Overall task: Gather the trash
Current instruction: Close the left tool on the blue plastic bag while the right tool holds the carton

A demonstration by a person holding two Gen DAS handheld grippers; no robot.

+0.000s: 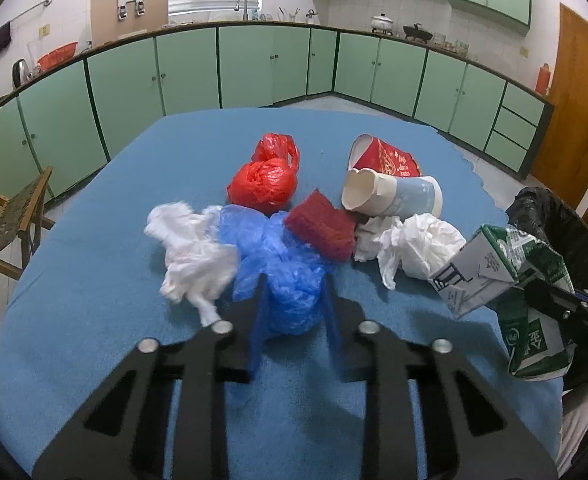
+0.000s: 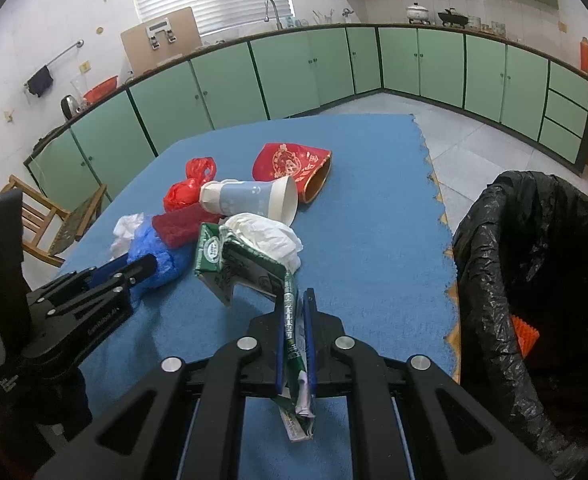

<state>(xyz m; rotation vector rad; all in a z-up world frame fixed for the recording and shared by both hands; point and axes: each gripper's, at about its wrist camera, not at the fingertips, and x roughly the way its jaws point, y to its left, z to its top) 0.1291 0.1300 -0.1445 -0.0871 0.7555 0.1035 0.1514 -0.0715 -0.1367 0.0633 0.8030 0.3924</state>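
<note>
My left gripper [image 1: 294, 285] is shut on a crumpled blue plastic bag [image 1: 290, 304] at the near side of the trash pile on the blue table [image 1: 94, 280]. In the right wrist view this left gripper [image 2: 147, 266] comes in from the left onto the blue bag [image 2: 166, 260]. My right gripper [image 2: 297, 294] is shut on a flattened green and white milk carton [image 2: 230, 264], held just above the table. Behind lie a white plastic bag [image 1: 194, 248], a red plastic bag [image 1: 264, 184], a red sponge [image 1: 322, 228], crumpled white paper [image 1: 418, 244], a blue and white paper cup [image 1: 394, 196] and a red paper cup [image 1: 386, 158].
A bin lined with a black bag [image 2: 534, 264] stands off the table's right edge, with something orange [image 2: 525, 334] inside. A wooden chair [image 1: 6, 220] stands at the left. Green cabinets [image 1: 254, 64] run along the far walls, a brown door [image 1: 578, 120] is at the right.
</note>
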